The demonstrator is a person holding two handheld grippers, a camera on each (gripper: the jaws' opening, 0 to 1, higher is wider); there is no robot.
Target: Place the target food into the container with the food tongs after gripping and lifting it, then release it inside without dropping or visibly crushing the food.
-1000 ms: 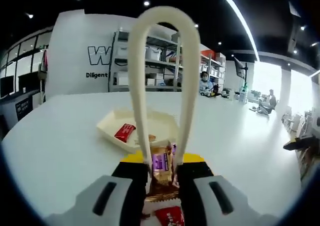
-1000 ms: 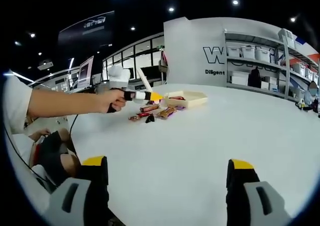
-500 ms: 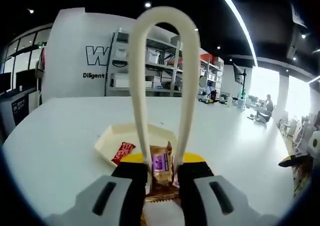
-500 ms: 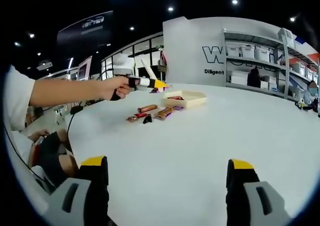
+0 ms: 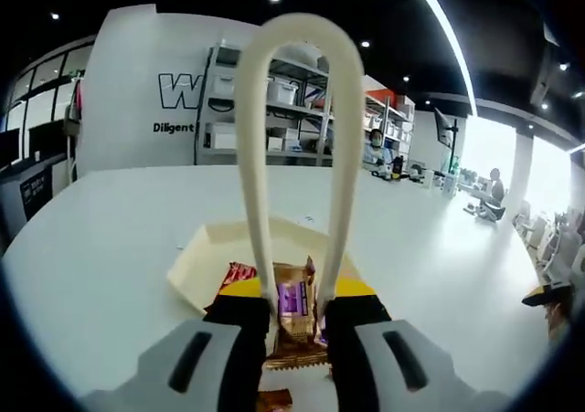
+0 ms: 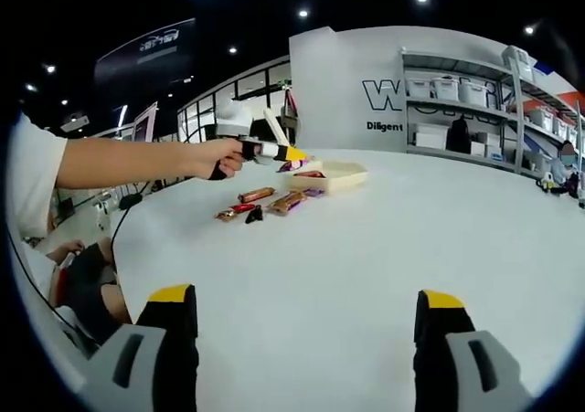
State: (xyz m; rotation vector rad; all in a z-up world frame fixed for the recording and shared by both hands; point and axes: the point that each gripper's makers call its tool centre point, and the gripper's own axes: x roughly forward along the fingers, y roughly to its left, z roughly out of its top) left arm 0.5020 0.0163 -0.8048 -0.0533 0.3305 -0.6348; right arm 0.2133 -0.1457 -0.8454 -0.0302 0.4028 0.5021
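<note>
The white tabletop (image 6: 366, 275) carries a cream container (image 5: 196, 261) holding a red-wrapped bar (image 5: 239, 272). The left hand-held gripper (image 5: 294, 313) squeezes the food tongs (image 5: 297, 110), which pinch a brown-wrapped snack (image 5: 294, 302) lifted over the container's near edge. Lowering and release remain. The right hand-held gripper (image 6: 297, 339) hangs spread, empty. The tong tips are hidden; loose bars (image 6: 265, 204) are too small to identify.
</note>
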